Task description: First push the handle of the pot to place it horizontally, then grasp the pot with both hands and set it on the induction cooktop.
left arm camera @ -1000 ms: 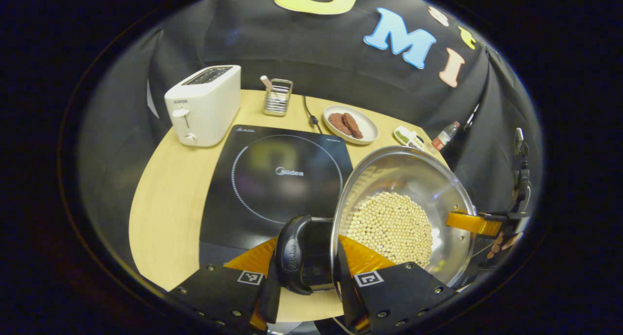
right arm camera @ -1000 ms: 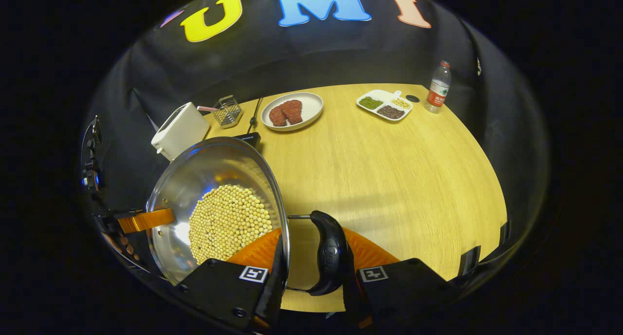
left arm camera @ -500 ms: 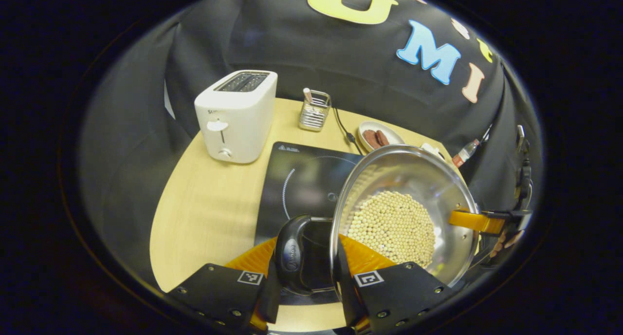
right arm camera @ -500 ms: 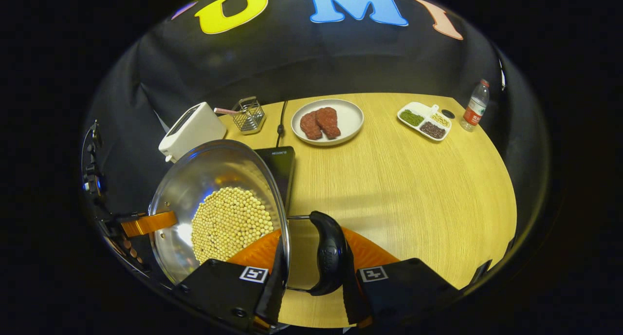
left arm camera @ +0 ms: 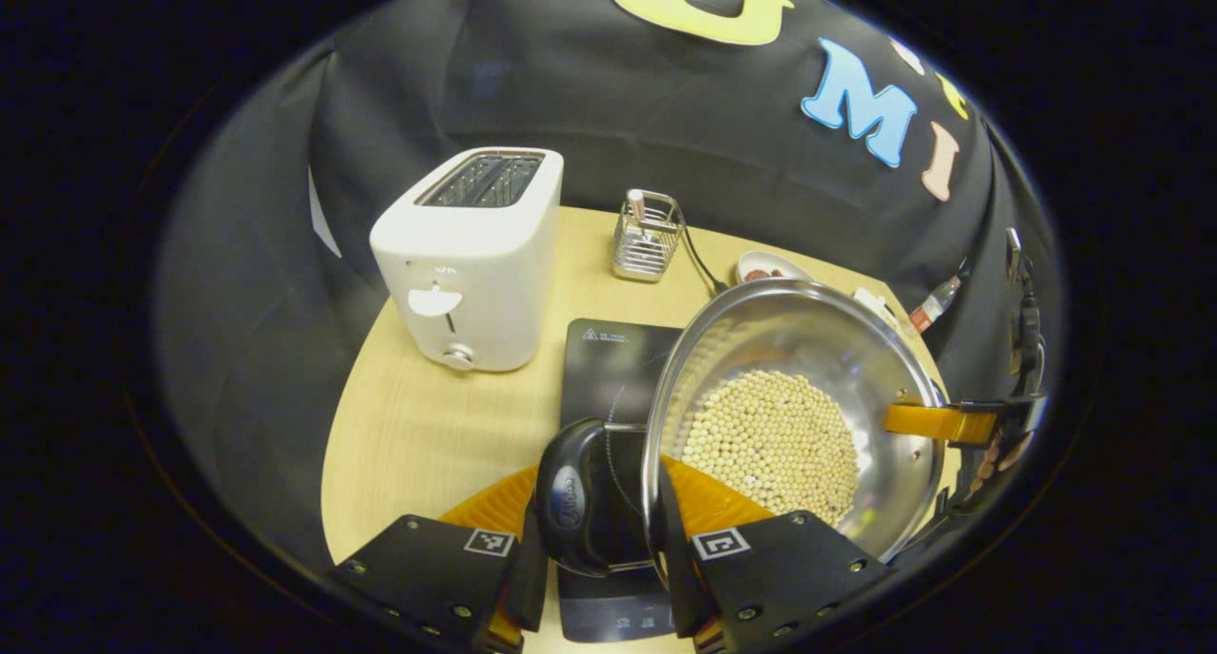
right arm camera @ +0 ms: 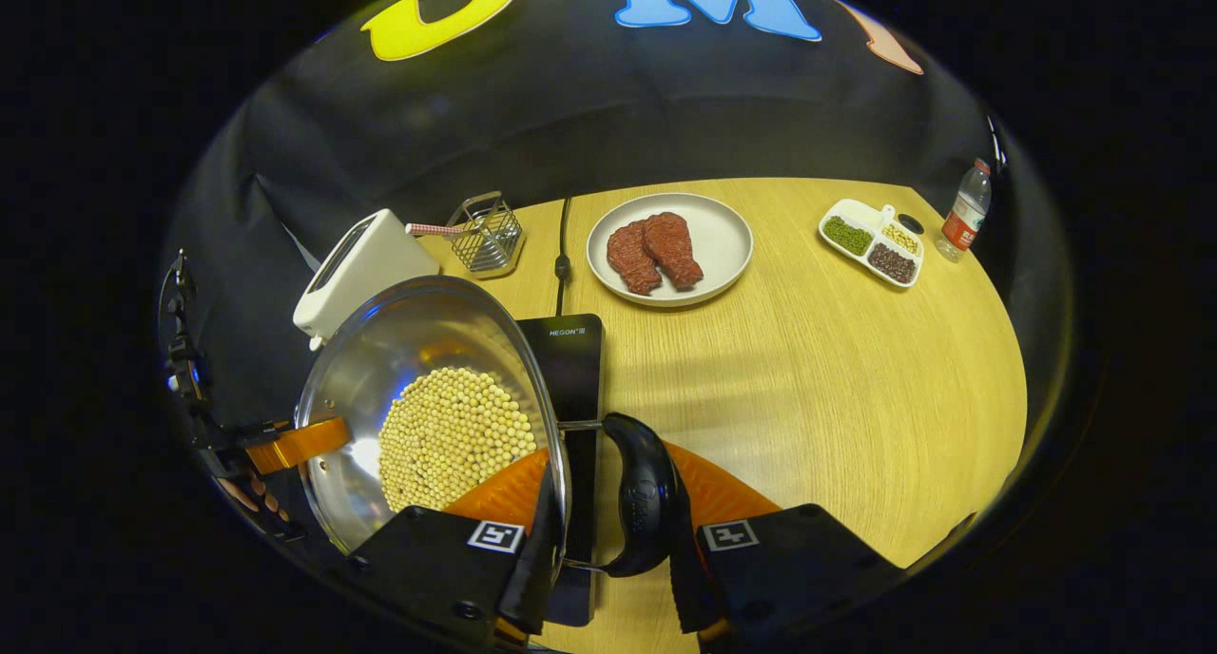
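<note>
A steel pot holding pale soybeans hangs in the air between both grippers. My left gripper is shut on the pot's black side handle, one finger outside the handle and one inside the rim. My right gripper is shut the same way on the opposite black handle of the pot. The black induction cooktop lies under the pot, mostly hidden by it; its right edge shows in the right gripper view. A finger of each gripper shows across the pot in the other view.
A white toaster stands left of the cooktop, a wire holder behind it. A power cable, a plate of meat, a divided dish and a bottle sit further right on the wooden table.
Both grippers have carried the pot leftward, toward the toaster. The cooktop, earlier left of the pot, now lies beneath it. Both grips are unchanged.
</note>
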### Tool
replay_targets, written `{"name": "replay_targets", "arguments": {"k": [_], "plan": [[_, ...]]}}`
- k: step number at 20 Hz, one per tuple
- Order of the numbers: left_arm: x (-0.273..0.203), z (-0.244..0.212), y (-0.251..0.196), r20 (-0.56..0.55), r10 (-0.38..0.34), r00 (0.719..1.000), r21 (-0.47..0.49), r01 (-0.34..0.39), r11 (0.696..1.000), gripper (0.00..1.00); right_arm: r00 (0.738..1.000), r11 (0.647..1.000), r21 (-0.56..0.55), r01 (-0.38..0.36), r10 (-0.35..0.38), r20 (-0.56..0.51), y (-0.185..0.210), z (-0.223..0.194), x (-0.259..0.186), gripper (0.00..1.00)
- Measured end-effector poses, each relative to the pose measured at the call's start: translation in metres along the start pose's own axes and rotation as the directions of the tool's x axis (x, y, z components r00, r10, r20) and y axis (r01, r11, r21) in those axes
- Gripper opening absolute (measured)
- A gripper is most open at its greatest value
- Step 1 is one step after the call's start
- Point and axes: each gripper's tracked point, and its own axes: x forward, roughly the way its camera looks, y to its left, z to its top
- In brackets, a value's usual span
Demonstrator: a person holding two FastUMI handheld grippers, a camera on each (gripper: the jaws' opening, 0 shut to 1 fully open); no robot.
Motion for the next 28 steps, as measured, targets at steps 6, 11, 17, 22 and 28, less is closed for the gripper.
{"name": "replay_targets", "arguments": {"k": [6, 11, 17, 22, 28], "plan": [[0.019, 0.003, 0.011, 0.01, 0.005, 1.0, -0.012, -0.005, 1.0, 0.53, 1.0, 1.0, 0.008, -0.003, 0.003, 0.008, 0.004, 0.005, 0.022, 0.51], [0.032, 0.009, 0.018, 0.017, 0.008, 1.0, 0.015, -0.008, 1.0, 0.56, 1.0, 1.0, 0.027, -0.003, 0.002, 0.012, 0.009, 0.008, 0.033, 0.56], [0.038, 0.012, 0.017, 0.026, 0.021, 0.999, 0.04, -0.022, 0.999, 0.55, 1.0, 1.0, 0.019, 0.01, -0.01, 0.013, 0.007, 0.005, 0.039, 0.54], [0.038, 0.013, 0.019, 0.041, 0.034, 0.999, 0.047, -0.036, 0.998, 0.6, 0.999, 1.0, 0.013, 0.015, -0.015, 0.028, 0.009, 0.006, 0.04, 0.59], [0.035, 0.011, 0.017, 0.047, 0.063, 0.997, 0.124, -0.068, 0.99, 0.65, 0.999, 1.0, 0.014, 0.003, -0.004, 0.032, 0.012, 0.005, 0.038, 0.6]]}}
